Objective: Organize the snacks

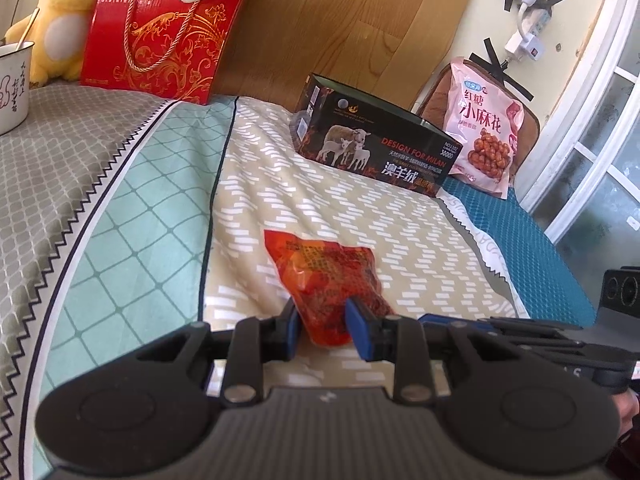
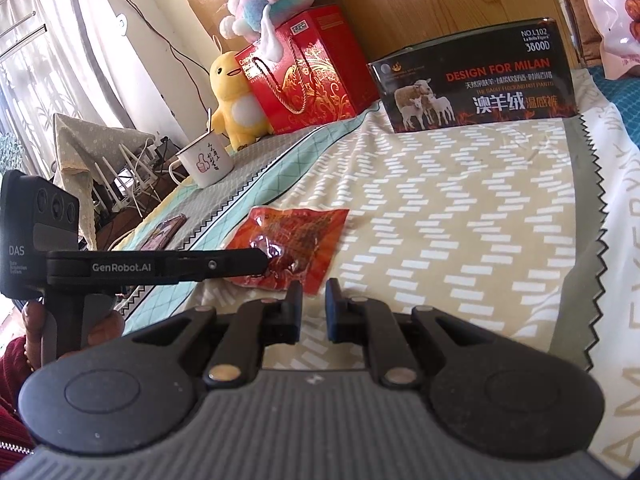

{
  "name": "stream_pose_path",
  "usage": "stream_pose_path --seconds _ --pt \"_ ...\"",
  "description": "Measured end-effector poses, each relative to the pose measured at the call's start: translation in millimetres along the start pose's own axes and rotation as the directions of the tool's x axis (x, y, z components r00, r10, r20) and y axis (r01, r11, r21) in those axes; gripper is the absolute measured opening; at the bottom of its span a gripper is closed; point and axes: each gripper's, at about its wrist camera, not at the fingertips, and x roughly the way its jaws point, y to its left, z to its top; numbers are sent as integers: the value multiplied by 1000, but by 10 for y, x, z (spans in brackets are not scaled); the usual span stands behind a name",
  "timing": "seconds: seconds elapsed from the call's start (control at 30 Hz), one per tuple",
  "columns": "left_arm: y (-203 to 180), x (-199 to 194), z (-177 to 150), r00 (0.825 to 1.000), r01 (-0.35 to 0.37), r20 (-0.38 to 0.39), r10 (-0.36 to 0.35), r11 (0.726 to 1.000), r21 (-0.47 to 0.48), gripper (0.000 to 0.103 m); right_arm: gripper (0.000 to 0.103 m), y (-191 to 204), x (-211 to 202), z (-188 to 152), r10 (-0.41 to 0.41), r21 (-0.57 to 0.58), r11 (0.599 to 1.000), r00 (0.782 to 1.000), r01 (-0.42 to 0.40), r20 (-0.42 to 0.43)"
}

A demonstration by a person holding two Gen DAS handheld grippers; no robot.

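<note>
Left gripper [image 1: 320,320]: blue-padded jaws pinch the near end of the crinkly orange-red plastic snack packet [image 1: 328,276].
Snack packet: lying on the beige zigzag-patterned bedspread [image 1: 400,216], well in front of the black rectangular cardboard box printed with sheep [image 1: 372,140].
Right gripper [image 2: 313,308]: empty, jaws narrowly parted (just beside the packet's corner).
Pink snack bag [image 1: 486,128]: propped upright right of the black box.

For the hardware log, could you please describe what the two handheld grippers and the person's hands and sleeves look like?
Both the left gripper and right gripper are matte black, with ribbed grey bases, round side discs, silver pivot rivets and blue finger pads. The left one's side reads "GenRobot.AI" and "DAS". The left hand wears a dark red sleeve. No cables show.
</note>
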Motion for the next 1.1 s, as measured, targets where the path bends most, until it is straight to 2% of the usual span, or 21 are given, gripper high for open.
stream_pose_path --seconds 0.4,1.1 --pt "104 -22 -80 996 64 57 -64 998 4 26 15 -19 5 6 6 8 1000 1000 -6 0" --pt "113 -21 -97 994 91 64 -90 996 -2 32 15 -34 1 8 13 16 1000 1000 -13 0"
